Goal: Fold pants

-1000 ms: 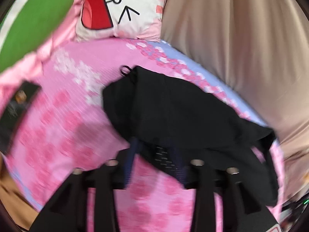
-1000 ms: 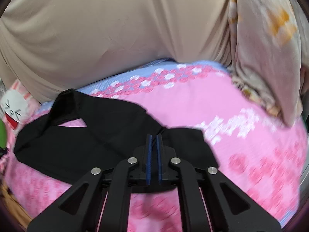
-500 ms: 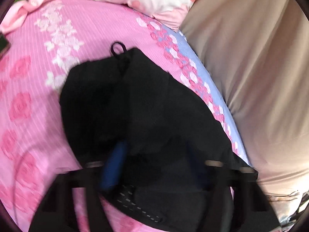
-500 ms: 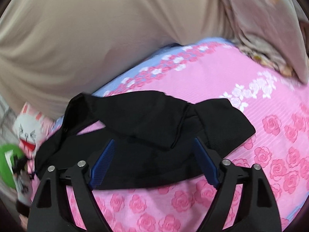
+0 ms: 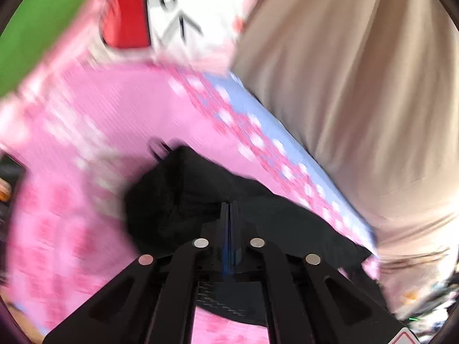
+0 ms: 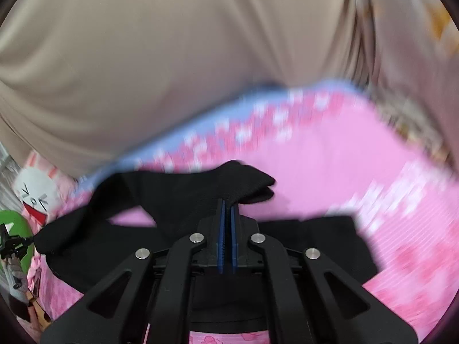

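The black pants (image 5: 183,200) lie bunched on the pink flowered bed sheet (image 5: 86,149). My left gripper (image 5: 229,209) is shut, its blue pads pinching a fold of the black cloth. In the right wrist view the pants (image 6: 178,195) lie across the sheet (image 6: 330,172). My right gripper (image 6: 227,205) is shut on a raised fold of the pants that sticks out past the fingertips. Both views are blurred by motion.
A beige quilt (image 5: 358,86) is heaped along the far side of the bed and fills the top of the right wrist view (image 6: 172,57). A white cartoon pillow (image 5: 178,14) lies at the bed's head. A green object (image 5: 34,28) is at upper left.
Both grippers were open over the pants half a second ago and have now closed on black cloth. The right gripper has lifted a fold of it.
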`<state>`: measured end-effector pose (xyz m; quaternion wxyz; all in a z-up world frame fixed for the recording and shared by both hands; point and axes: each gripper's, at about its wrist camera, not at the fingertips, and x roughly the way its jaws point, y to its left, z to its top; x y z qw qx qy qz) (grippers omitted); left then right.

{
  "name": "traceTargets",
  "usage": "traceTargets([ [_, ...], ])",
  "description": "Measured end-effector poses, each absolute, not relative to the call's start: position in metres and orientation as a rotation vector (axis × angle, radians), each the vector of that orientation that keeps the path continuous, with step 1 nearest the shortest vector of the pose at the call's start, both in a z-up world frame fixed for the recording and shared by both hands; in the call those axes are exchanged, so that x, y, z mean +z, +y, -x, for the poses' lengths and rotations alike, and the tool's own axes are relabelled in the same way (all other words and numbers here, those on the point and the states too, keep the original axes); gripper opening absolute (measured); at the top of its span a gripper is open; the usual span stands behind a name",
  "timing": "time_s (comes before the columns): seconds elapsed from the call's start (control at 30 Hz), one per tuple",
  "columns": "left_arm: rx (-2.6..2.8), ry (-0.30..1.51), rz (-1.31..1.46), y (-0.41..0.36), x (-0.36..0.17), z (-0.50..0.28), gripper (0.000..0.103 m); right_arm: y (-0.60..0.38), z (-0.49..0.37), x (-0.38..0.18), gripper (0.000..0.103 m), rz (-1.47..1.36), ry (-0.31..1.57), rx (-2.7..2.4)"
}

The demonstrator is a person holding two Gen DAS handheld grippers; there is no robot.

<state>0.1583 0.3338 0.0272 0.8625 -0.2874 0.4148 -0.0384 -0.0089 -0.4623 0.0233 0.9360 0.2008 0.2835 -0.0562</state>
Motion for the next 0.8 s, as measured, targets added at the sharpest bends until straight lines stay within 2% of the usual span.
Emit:
traceTargets([
  [0.07, -0.08, 0.888, 0.587, 0.342, 0.027, -0.154, 0.0, -0.481, 0.026, 0.032, 0.002, -0.36, 0.576, -0.194],
  [0.13, -0.044, 0.948, 0.543, 0.342, 0.008, -0.155, 0.0, -0.495, 0.029, 0.014, 0.002, -0.299, 0.637, -0.271],
  [0.23, -0.007, 1.022, 0.522, 0.336, -0.032, -0.154, 0.0, -0.519, 0.027, -0.055, 0.006, -0.317, 0.823, -0.365],
  [0.33, 0.004, 1.024, 0.577, 0.338, -0.047, -0.137, 0.002, -0.525, 0.054, -0.072, 0.007, -0.371, 0.803, -0.425],
  [0.37, 0.003, 1.003, 0.599, 0.339, -0.044, -0.126, 0.006, -0.523, 0.062, -0.069, 0.01, -0.386, 0.783, -0.415],
  [0.4, 0.006, 0.979, 0.622, 0.342, -0.039, -0.115, 0.024, -0.518, 0.069, -0.064, 0.023, -0.398, 0.759, -0.407],
  [0.43, 0.006, 0.947, 0.645, 0.342, -0.035, -0.106, 0.049, -0.514, 0.077, -0.06, 0.034, -0.404, 0.736, -0.399],
  [0.47, 0.007, 0.921, 0.663, 0.343, -0.031, -0.101, 0.056, -0.506, 0.085, -0.053, 0.052, -0.418, 0.705, -0.367],
  [0.5, 0.001, 0.874, 0.703, 0.343, -0.027, -0.094, 0.062, -0.498, 0.087, -0.046, 0.059, -0.439, 0.683, -0.322],
  [0.53, -0.011, 0.868, 0.73, 0.341, -0.026, -0.094, 0.068, -0.49, 0.087, -0.043, 0.059, -0.46, 0.669, -0.277],
  [0.77, -0.158, 0.999, 0.958, 0.302, -0.069, -0.132, 0.071, -0.42, 0.076, -0.051, 0.06, -0.554, 0.681, -0.035],
  [0.8, -0.174, 1.012, 0.987, 0.301, -0.076, -0.139, 0.067, -0.414, 0.076, -0.054, 0.062, -0.554, 0.689, -0.026],
])
